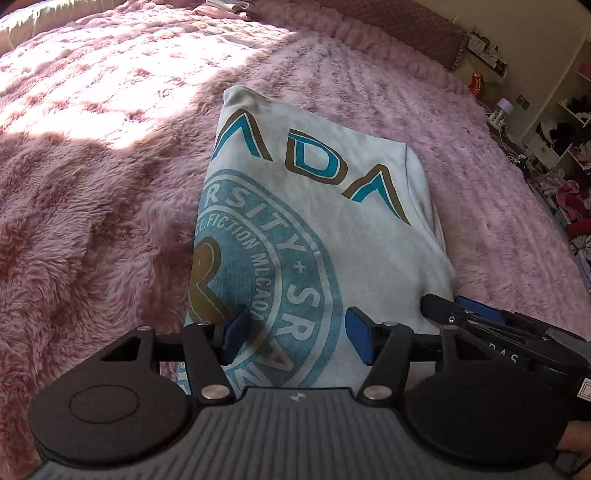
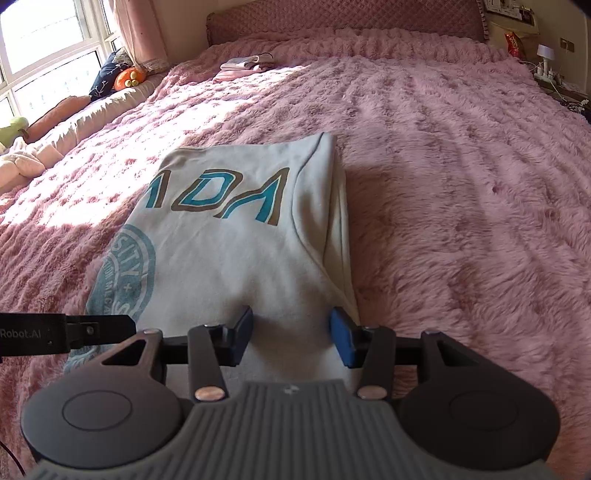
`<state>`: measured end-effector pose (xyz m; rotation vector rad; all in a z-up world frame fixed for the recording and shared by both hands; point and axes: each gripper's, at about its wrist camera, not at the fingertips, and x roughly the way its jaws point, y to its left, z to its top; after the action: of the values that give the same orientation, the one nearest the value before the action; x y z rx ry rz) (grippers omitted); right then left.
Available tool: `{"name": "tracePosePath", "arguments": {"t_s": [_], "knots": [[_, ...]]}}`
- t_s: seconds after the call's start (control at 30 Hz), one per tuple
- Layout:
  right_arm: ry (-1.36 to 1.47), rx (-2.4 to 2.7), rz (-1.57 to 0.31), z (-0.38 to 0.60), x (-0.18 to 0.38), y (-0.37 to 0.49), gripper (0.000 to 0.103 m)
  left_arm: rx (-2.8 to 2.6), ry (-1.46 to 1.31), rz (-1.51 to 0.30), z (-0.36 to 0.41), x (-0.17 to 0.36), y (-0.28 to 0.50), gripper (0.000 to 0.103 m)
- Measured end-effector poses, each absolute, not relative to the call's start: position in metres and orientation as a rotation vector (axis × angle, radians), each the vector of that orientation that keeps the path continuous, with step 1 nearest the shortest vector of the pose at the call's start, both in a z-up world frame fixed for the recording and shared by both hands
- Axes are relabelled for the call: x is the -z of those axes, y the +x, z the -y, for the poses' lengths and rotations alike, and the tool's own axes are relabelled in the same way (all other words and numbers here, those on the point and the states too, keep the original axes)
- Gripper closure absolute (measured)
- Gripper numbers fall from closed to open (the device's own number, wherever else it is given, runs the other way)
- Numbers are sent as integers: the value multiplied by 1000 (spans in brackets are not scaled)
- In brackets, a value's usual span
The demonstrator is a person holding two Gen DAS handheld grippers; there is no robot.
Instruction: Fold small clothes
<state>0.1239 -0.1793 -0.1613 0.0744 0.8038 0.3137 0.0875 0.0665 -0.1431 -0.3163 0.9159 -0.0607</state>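
A bed covered by a shaggy pink blanket (image 2: pixel 461 184) fills both views, with strong sunlight across its far left part. A padded pink headboard (image 2: pixel 351 18) closes its far end. Along the window side runs a cushioned sill (image 2: pixel 92 110) carrying a dark patterned pillow (image 2: pixel 105 75), an orange toy (image 2: pixel 129 78) and pale soft things further left.

The folded grey T-shirt (image 1: pixel 332 229) lies in the middle of the blanket, printed side up, with teal-and-brown letters across its far part and a round teal emblem nearer the cameras. Its long edges are folded in, so that it makes a narrow strip.

At the right of the left wrist view, open shelves (image 1: pixel 569 147) hold a jumble of clothes that cannot be told apart. A small pile of pale pink clothes (image 2: pixel 245 64) sits far up the bed near the headboard, well apart from the T-shirt.

The left tool (image 1: pixel 293 334) hangs over the emblem with its blue pads spread wide and nothing pinched between them. The right tool (image 2: pixel 291 338) stands just beside it over the shirt's near right part, its pads moderately apart with cloth below them; whether they press the cloth cannot be told.
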Motion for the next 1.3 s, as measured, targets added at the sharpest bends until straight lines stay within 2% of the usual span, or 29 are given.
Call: {"name": "tracePosePath", "arguments": {"t_s": [0.1, 0.17, 0.23, 0.33, 0.47, 0.8, 1.3], "knots": [[74, -289, -817, 177, 150, 124, 59, 41, -305, -920, -62, 131, 85, 33], [85, -250, -808, 179, 134, 120, 53, 15, -313, -916, -61, 115, 79, 33], [78, -194, -779, 181, 111, 107, 35, -23, -309, -908, -60, 99, 70, 33], [58, -146, -750, 181, 79, 83, 21, -73, -284, -895, -57, 76, 50, 25], [9, -122, -739, 174, 50, 46, 21, -134, -251, -898, -52, 55, 21, 17], [-56, -75, -799, 155, 30, -13, 21, -154, -220, -948, -43, 37, -18, 17], [-80, -34, -835, 156, 23, -12, 21, -183, -162, -978, -30, 34, -14, 17]]}}
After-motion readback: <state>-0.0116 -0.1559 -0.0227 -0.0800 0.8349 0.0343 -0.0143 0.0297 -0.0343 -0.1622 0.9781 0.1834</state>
